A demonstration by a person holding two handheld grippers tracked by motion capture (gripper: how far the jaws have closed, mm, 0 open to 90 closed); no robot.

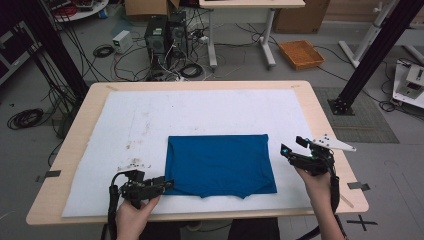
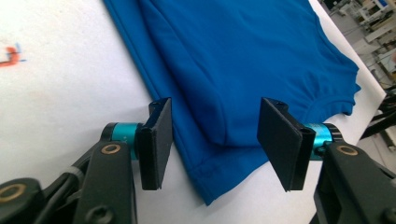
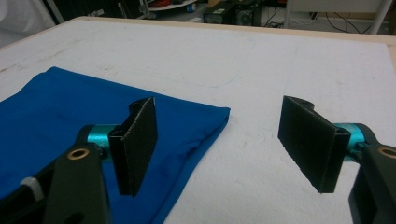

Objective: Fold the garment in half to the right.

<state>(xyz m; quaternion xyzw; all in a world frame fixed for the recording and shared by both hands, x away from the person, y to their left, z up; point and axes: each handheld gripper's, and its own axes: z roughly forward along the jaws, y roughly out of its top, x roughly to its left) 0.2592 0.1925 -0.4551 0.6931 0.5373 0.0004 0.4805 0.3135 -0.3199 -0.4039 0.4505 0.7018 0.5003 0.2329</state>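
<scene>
A wooden table (image 1: pixel 320 115) stands in a workshop with cables on the grey floor, two computer towers (image 1: pixel 165 35) behind it and an orange tray (image 1: pixel 301 54) further right. A white mat (image 1: pixel 200 107) covers most of the tabletop.

A blue shirt (image 1: pixel 220 165), folded into a rough rectangle, lies flat on the mat between the two grippers.

The left gripper (image 1: pixel 167 186) sits low at the shirt's near left corner. In the left gripper view its jaws stand partly apart, with that corner (image 2: pixel 219 154) of the cloth between them. The pads do not press on the fabric; a clear gap shows on each side.

The right gripper (image 1: pixel 292 148) is held just off the shirt's right edge, a little above the mat. In the right gripper view its jaws stand wide with nothing between them. The shirt's far right corner (image 3: pixel 205 116) lies just ahead of the left-hand jaw, and bare mat lies ahead of the other.
</scene>
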